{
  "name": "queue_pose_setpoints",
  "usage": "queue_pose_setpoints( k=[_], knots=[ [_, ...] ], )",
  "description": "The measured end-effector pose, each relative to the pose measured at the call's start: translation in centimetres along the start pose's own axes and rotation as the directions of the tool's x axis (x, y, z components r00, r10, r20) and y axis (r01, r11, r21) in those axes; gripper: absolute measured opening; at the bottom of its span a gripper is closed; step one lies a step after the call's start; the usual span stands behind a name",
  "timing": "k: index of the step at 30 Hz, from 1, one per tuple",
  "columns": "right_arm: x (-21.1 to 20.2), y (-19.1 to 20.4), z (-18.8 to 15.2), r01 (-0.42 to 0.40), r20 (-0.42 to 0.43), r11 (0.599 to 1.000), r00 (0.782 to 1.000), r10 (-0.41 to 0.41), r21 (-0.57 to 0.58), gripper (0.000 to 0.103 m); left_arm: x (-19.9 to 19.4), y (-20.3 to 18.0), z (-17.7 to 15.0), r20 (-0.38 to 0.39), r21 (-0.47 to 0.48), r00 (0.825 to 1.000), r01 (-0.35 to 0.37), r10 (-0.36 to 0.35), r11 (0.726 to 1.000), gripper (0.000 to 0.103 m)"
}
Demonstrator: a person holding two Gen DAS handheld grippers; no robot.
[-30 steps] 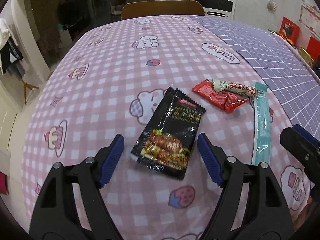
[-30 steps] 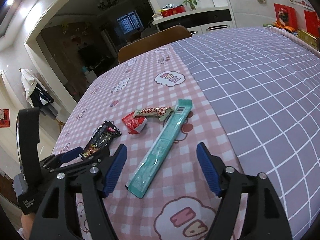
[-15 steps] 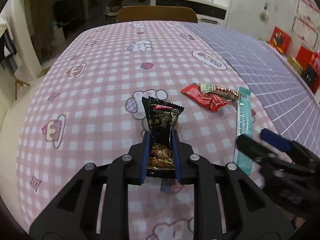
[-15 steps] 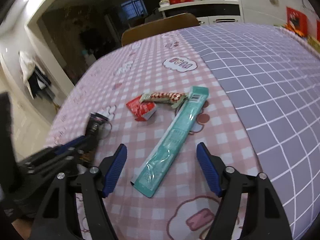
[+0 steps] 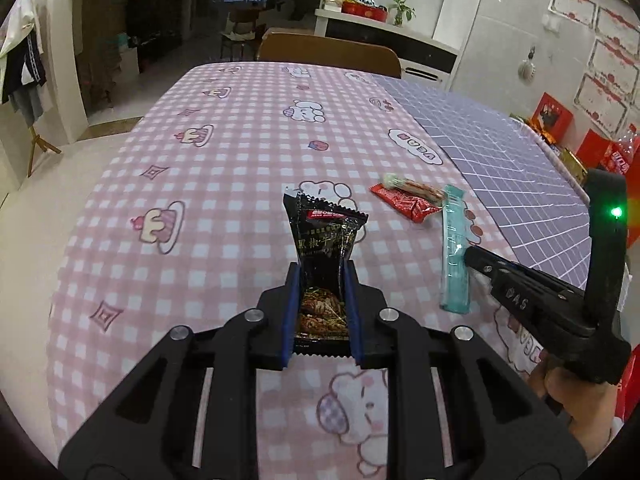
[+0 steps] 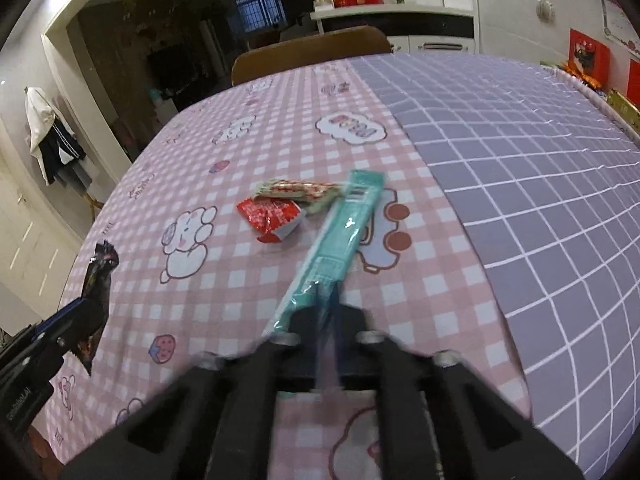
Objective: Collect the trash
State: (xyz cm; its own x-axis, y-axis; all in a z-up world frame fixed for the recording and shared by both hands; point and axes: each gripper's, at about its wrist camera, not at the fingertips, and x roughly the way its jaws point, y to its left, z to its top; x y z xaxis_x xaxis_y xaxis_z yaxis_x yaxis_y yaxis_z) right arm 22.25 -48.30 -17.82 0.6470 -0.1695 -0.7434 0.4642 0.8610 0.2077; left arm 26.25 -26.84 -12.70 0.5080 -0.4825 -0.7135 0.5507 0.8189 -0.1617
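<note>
My left gripper (image 5: 321, 280) is shut on a black snack packet (image 5: 326, 240) and holds it upright above the pink checked tablecloth (image 5: 224, 168); the packet also shows in the right wrist view (image 6: 98, 280). My right gripper (image 6: 328, 304) is shut on the near end of a long teal wrapper (image 6: 344, 220), which lies on the cloth; it also shows in the left wrist view (image 5: 454, 248). A red wrapper (image 6: 270, 216) and a red-white twisted candy wrapper (image 6: 300, 190) lie just beyond, to the left of the teal wrapper.
A purple grid cloth (image 6: 520, 160) covers the table's right half. A wooden chair back (image 5: 328, 52) stands at the far edge. Red boxes (image 5: 556, 116) sit off the right side. The table's left edge drops to the floor (image 5: 48, 200).
My left gripper closed on the black packet and lifted it upright. My right gripper moved forward and closed on the near end of the teal wrapper.
</note>
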Motion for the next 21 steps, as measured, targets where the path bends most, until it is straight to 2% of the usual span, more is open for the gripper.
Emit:
queue_pose_setpoints(
  k=[3, 9, 11, 15, 17, 21],
  knots=[
    [-1.0, -0.1, -0.7, -0.044, 0.018, 0.999, 0.999, 0.044, 0.015, 0.001, -1.2, 0.4, -0.4, 0.015, -0.009, 1.000, 0.002, -0.002, 1.000, 0.021],
    [-3.2, 0.0, -1.8, -0.067, 0.047, 0.998, 0.997, 0.067, -0.002, 0.001, -3.6, 1.1, -1.2, 0.045, -0.030, 0.999, 0.001, 0.000, 1.000, 0.021],
    [-3.3, -0.8, -1.8, -0.127, 0.039, 0.990, 0.991, 0.124, 0.065, 0.001, -4.2, 1.4, -1.5, 0.054, -0.040, 0.999, -0.008, 0.011, 0.999, 0.021],
    [-3.4, -1.1, -1.3, -0.118, 0.051, 0.990, 0.992, 0.114, 0.083, 0.006, -4.7, 1.8, -1.5, 0.062, -0.059, 0.998, -0.025, 0.029, 0.998, 0.021],
    [-3.4, -0.7, -1.0, -0.125, 0.053, 0.989, 0.991, 0.122, 0.073, 0.029, -4.7, 1.9, -1.2, 0.065, -0.065, 0.997, -0.031, 0.035, 0.997, 0.021],
    [-2.9, 0.1, 0.2, -0.146, 0.060, 0.988, 0.988, 0.143, 0.048, 0.033, -4.1, 1.8, -0.7, 0.070, -0.069, 0.997, -0.036, 0.040, 0.997, 0.021]
  ],
)
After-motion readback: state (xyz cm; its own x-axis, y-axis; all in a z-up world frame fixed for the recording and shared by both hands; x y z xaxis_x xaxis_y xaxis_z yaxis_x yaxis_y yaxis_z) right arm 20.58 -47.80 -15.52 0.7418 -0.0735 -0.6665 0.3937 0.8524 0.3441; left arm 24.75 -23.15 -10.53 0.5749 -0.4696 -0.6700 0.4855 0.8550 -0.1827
